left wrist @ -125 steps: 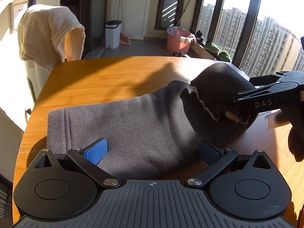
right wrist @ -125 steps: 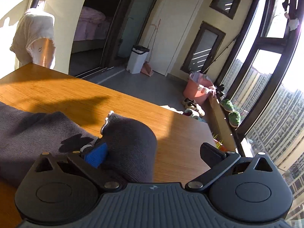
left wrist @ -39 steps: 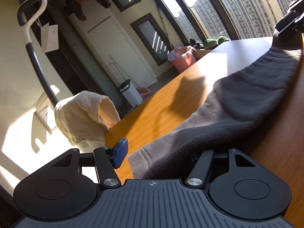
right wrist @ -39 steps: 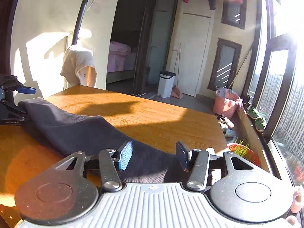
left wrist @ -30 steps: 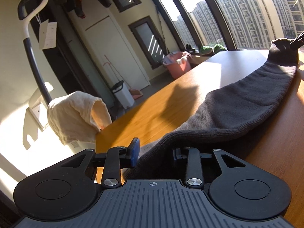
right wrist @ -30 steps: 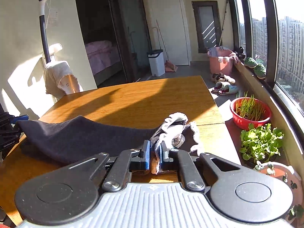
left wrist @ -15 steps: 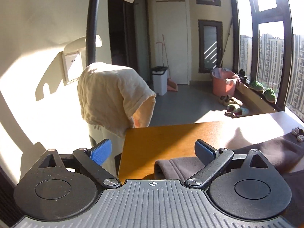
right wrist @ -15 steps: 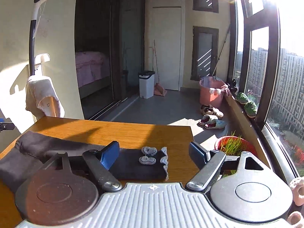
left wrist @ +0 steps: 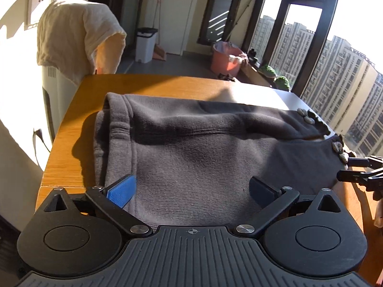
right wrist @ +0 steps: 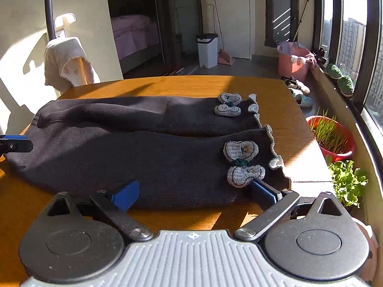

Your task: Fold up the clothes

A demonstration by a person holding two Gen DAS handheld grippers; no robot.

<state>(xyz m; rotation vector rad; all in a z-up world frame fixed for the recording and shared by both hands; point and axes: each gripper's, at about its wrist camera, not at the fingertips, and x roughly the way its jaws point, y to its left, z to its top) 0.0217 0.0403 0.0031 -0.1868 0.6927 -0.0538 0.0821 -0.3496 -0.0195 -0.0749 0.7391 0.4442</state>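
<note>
Lying flat: one trousers (left wrist: 191, 157), four bows (right wrist: 241, 149).

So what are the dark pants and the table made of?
The dark pants look like soft knitted fabric, maybe cotton or wool: fine ribbed lines run across them, and the little grey bows look crocheted from yarn. The table looks like wood, possibly bamboo, with a smooth, slightly shiny finish: thin straight grain lines show in the sunlight.

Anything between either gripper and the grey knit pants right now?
Nothing visible. The left gripper is open right over the waistband end of the grey knit pants, and the right gripper is open at the cuff end by the knitted bows. Only bare wooden table lies around the garment.
</note>
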